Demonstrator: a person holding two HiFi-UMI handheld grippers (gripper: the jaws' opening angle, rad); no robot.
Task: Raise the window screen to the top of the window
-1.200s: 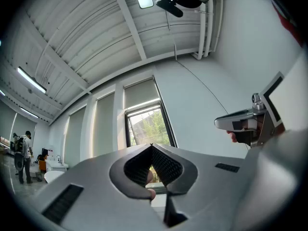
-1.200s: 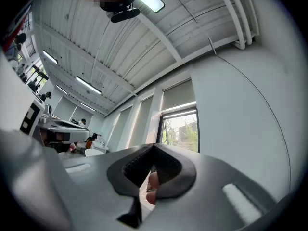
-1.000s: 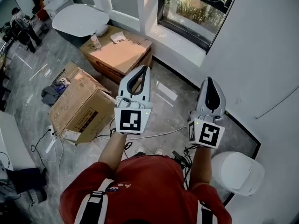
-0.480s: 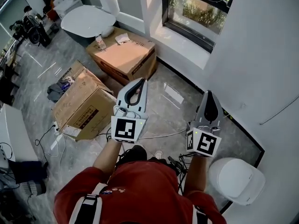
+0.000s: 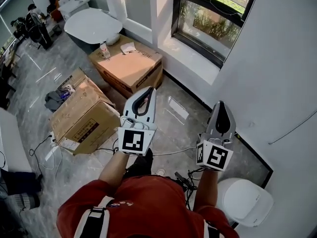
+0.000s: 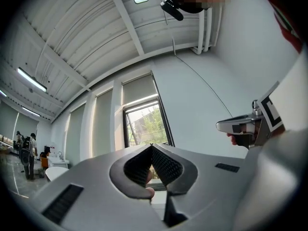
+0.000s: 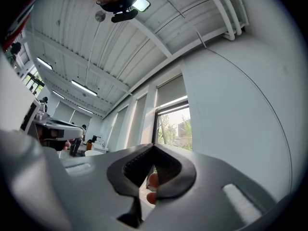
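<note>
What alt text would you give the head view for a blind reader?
Seen from above, a person in a red shirt holds the left gripper and right gripper, both shut and empty, toward a dark-framed window. Cardboard boxes, a bathtub and a toilet stand on the grey floor.

The window is cut off by the top edge of the head view, so its upper part is not seen there. In the left gripper view its lower part is hidden behind the body of the left hand-held gripper, and the kind of grey panel above the glass cannot be told. What the white rounded thing at the lower right is cannot be told. The print on the cardboard box is too small to be read, and the people at the far left are too small to be made out.
</note>
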